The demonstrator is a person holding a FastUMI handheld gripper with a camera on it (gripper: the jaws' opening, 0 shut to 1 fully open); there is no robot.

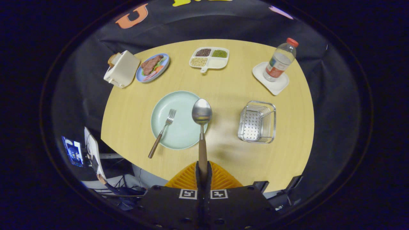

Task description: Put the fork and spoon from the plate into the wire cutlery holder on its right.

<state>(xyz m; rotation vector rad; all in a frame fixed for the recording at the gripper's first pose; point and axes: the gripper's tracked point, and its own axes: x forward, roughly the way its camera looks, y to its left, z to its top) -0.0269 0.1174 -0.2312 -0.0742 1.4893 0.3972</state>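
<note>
Toaster (121, 69) beside blue plate of meat (152, 67); divided tray of beans (209, 58) mid-table; bottle (280, 60) upright on white coaster (271, 83), far right of wooden table (223, 92)

Tool (203, 174) grips spoon (202, 112) (fork (163, 131) on plate (182, 140))

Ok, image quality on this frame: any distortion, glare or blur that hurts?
Gripper view: strong fisheye bending, the table edge curves; soft glare and shadow on the wood between the plate and wire cutlery holder; the spoon bowl, held by the shut tool, reflects light; all sharp.
</note>
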